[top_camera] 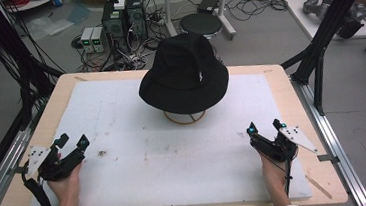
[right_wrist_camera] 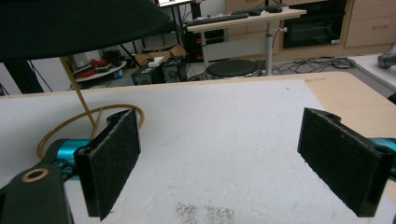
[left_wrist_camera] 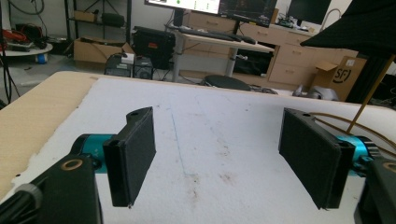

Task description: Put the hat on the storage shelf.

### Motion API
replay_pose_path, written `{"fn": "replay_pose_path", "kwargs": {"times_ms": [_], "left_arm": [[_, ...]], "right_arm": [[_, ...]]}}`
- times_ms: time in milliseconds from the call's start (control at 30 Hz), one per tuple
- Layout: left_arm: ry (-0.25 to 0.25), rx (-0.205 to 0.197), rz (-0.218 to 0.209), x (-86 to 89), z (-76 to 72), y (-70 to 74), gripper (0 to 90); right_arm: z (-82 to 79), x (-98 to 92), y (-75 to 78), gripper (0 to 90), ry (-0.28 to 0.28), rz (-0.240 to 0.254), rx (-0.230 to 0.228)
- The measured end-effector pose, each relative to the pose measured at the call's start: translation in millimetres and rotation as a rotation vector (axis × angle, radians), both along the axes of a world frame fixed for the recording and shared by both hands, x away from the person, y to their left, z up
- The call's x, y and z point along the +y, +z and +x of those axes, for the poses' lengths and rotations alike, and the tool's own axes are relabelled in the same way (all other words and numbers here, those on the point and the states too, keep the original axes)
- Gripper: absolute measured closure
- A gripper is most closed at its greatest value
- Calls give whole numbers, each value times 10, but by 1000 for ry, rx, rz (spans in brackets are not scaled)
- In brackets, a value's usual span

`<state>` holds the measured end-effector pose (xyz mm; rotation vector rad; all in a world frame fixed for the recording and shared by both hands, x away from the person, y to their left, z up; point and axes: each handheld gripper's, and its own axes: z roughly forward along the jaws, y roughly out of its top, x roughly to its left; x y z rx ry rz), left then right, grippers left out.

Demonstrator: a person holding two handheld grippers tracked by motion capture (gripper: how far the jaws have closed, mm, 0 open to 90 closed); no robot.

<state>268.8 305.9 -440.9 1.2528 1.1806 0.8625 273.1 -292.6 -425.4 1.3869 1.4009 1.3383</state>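
on the table (top_camera: pixel 23 197), white foam mat (top_camera: pixel 142 177) covers most of the top, light wood rim showing around it. black bucket hat (top_camera: pixel 183 75) sits at 12 o'clock, toward the far edge, perched on a thin gold wire stand (top_camera: pixel 184 117) with a ring base, brim drooping over it. left gripper (top_camera: pixel 71 144) at 8 o'clock, right gripper (top_camera: pixel 265 127) at 4 o'clock, both low by the near edge, well apart from the hat.

jaws on both are spread wide, nothing between the pads, just bare mat in the left gripper view and the right gripper view.

progress: looks like nothing's begun. hat untouched on the stand, both hands parked. whole reach and grab is left.

writing: cardboard box (left_wrist_camera: pixel 348 77) off the table reads "sf". small white mark on the hat's side, too small to read.
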Motion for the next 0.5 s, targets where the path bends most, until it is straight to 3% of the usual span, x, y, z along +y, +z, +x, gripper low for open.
{"fn": "replay_pose_path", "kwargs": {"times_ms": [267, 500], "left_arm": [[1, 1, -4, 1, 5, -2, 275], [3, 5, -4, 12, 7, -5, 274]], "right_arm": [[-7, -7, -15, 124, -2, 9, 11], [-21, 25, -8, 124, 0, -42, -3]]}}
